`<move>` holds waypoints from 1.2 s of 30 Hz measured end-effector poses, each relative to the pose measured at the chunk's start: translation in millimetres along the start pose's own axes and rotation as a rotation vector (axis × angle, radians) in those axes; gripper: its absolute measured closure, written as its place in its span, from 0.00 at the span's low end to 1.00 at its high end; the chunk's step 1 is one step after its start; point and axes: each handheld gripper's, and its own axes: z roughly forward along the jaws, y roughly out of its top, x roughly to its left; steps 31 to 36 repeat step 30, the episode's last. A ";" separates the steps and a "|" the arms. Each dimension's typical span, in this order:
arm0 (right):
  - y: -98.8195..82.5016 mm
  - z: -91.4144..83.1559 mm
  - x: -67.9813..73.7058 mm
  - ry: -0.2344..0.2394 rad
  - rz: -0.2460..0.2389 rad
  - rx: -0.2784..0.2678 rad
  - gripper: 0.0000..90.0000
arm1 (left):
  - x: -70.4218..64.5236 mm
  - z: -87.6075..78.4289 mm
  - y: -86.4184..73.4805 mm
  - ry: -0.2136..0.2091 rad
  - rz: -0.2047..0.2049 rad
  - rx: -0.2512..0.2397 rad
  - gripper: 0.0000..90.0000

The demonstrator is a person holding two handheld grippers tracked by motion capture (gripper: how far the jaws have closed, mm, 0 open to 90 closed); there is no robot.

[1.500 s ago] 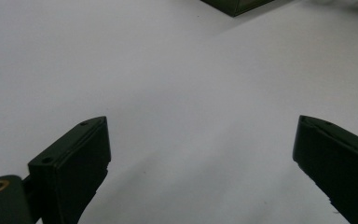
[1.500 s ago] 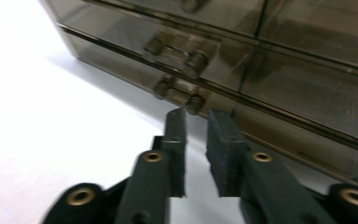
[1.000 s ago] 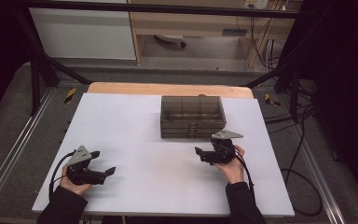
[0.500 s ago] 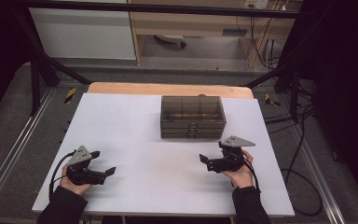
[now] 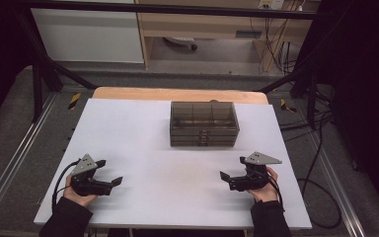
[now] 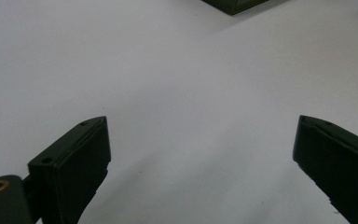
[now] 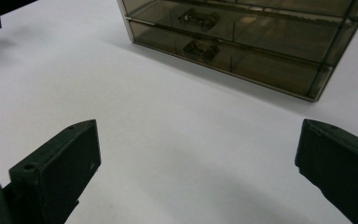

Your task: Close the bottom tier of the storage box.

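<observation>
A smoky, see-through box of small drawers (image 5: 204, 123) stands at the middle back of the white tabletop (image 5: 177, 197). All its drawers are pushed in, and two handles show on its front (image 7: 242, 42). My left gripper (image 5: 109, 171) rests near the front left, open, with bare table between its jaws (image 6: 203, 122). My right gripper (image 5: 232, 169) sits near the front right, short of the box, pointing left. Its jaws have just been opening and now stand wide with nothing between them (image 7: 199, 123). One corner of the box (image 6: 235, 3) shows far ahead of the left gripper.
A wooden board edge (image 5: 177, 94) runs behind the white top. Black frame bars (image 5: 39, 84) and metal rails (image 5: 10, 168) flank the table. Cables (image 5: 316, 163) hang off the right side. Beyond stands a white cabinet (image 5: 86, 34).
My right gripper has drawn back from the drawer box toward the near edge and slightly right, and its jaws have spread wider. The left gripper has stayed put.
</observation>
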 end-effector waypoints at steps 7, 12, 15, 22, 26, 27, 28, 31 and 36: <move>-11.2 -9.0 -8.5 -0.008 -0.004 0.008 0.00 | -0.5 -0.1 0.2 -0.004 0.001 0.000 0.05; -18.6 -14.8 -15.0 -0.015 0.006 0.004 0.00 | -0.8 0.1 0.3 -0.007 0.003 0.003 0.05; -21.0 -16.4 -17.7 -0.019 0.004 0.020 0.00 | -1.0 0.1 0.4 -0.009 0.002 0.003 0.05; -25.6 -17.1 -21.1 -0.028 0.015 0.018 0.00 | -1.5 0.6 0.5 -0.011 0.003 0.004 0.05; -25.8 -17.0 -21.5 -0.025 0.010 0.017 0.00 | -1.6 0.5 0.6 -0.013 0.004 0.006 0.05; -25.9 -16.7 -21.3 -0.024 0.011 0.018 0.00 | -1.7 0.6 0.5 -0.014 0.003 0.005 0.05; -26.0 -16.6 -21.2 -0.025 0.009 0.019 0.00 | -1.6 0.6 0.5 -0.013 0.003 0.005 0.05; -25.9 -16.7 -20.9 -0.025 0.010 0.018 0.00 | -1.5 0.5 0.5 -0.013 0.002 0.005 0.05; -25.9 -16.7 -20.9 -0.025 0.010 0.018 0.00 | -1.5 0.5 0.5 -0.013 0.002 0.005 0.05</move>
